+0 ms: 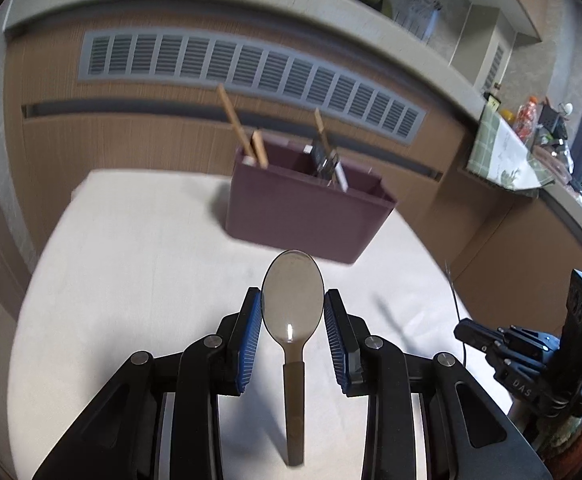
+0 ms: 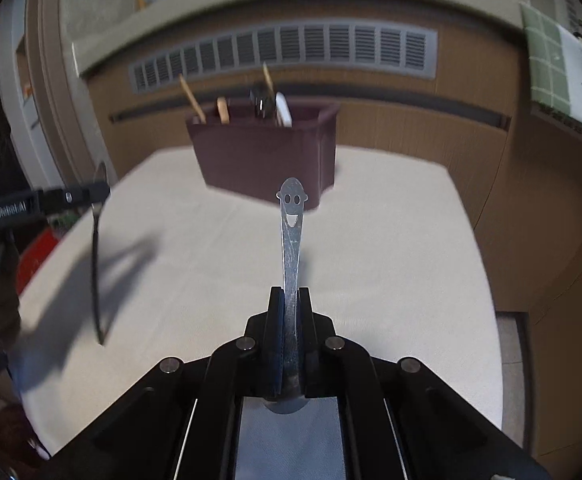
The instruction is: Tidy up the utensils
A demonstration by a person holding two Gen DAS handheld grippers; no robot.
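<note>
left gripper (image 1: 293,320): your jaws are spread wide with the brown spoon (image 1: 293,312) sitting right between the blue pads (image 1: 251,340), bowl at the tips, handle running back toward you. There's a gap on both sides, so nothing's pinching it as far as I can see, and I can't tell what's holding it up.

right gripper (image 2: 290,300): jaws squeezed narrow on the metal spoon (image 2: 291,248). The smiley-face handle end pokes out ahead of the tips, and the bowl is tucked back behind the jaws.

holder (image 1: 307,208): the maroon box is straight ahead of both sets of jaws, well apart from them, at the far side of the white table (image 1: 131,260). Chopsticks (image 1: 243,136) and some darker utensils already stand in it.

risk, left: I'd guess that translucent plastic spoon is slick and rounded. If you close on the bowl's curved edge, it could squirt forward or twist.

risk, right: thin polished steel held flat between the pads looks like it could swivel if the handle tip bumps the holder's rim.

risk, holder: it looks light and boxy, so a sideways nudge could shove or tip it, and the sticks leaning inside could snag whatever's coming in.

textures: matte table, ribbed blue pads, scuffed shiny steel, smoky see-through plastic.
</note>
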